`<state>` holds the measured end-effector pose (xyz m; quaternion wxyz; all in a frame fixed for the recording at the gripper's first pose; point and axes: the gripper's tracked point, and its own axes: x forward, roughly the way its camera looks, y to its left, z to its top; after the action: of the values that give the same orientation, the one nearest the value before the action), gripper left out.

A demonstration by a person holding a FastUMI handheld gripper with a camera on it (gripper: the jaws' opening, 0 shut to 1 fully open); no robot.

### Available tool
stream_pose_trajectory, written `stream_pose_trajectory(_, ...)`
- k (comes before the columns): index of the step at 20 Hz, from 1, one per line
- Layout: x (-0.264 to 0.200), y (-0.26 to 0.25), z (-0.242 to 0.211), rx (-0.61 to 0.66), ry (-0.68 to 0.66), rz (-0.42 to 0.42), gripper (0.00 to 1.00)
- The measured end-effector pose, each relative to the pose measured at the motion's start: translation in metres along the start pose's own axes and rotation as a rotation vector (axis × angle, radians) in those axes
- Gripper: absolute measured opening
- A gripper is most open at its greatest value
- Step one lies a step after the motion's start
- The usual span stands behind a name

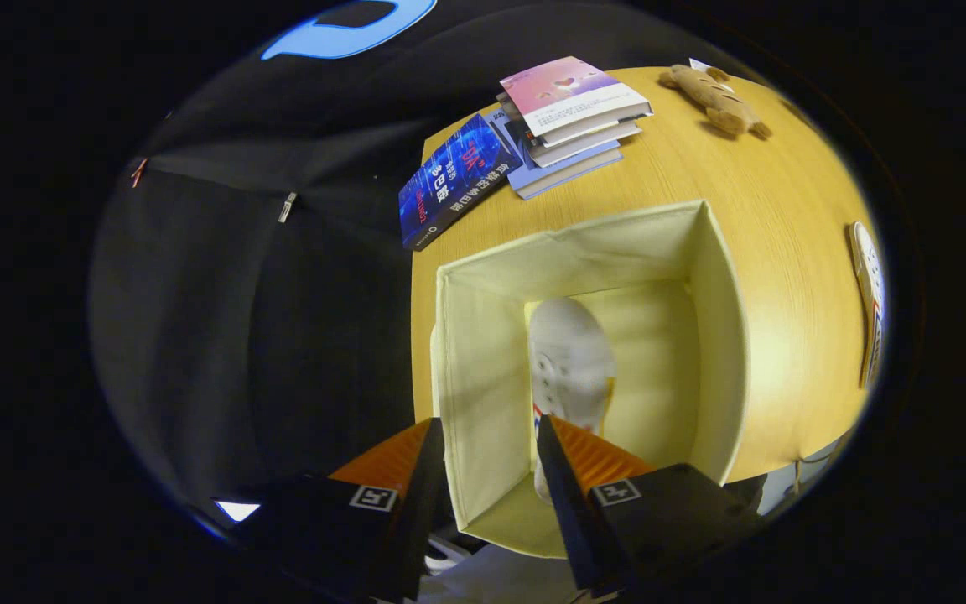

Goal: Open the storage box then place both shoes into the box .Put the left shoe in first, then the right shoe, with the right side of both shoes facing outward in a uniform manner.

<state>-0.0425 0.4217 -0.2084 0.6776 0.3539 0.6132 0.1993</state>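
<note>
Right at your fingertips, the tool (490, 436) hangs over the near wall of the open storage box (718, 335), fingers spread moderately apart and gripping nothing. Just ahead, at 12 o'clock, one white shoe (571, 361) lies on the box floor, toe pointing away from you. At 3 o'clock the other shoe (869, 294) rests on the desk (785, 193). Farther, around 12, sit stacked books (571, 117), a blue book (454, 180) beside them, and a plush toy (714, 99) at 1.

Books: a blue book (456, 180) beside a stack of books (571, 122) at the desk's (776, 252) far edge.
Toy: a brown plush toy (714, 99) nearby.
</note>
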Motion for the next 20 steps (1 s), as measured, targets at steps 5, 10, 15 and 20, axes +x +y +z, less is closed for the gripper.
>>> stream_pose_trajectory(5, -0.015, -0.006, 0.001, -0.009, -0.017, 0.013, 0.87)
stream_pose_trajectory(10, -0.047, -0.017, 0.006, -0.009, -0.052, 0.054, 0.92)
stream_pose_trajectory(15, -0.107, -0.066, 0.022, -0.004, -0.114, 0.042, 0.97)
stream_pose_trajectory(20, -0.17, -0.165, 0.048, 0.026, -0.177, -0.053, 0.97)
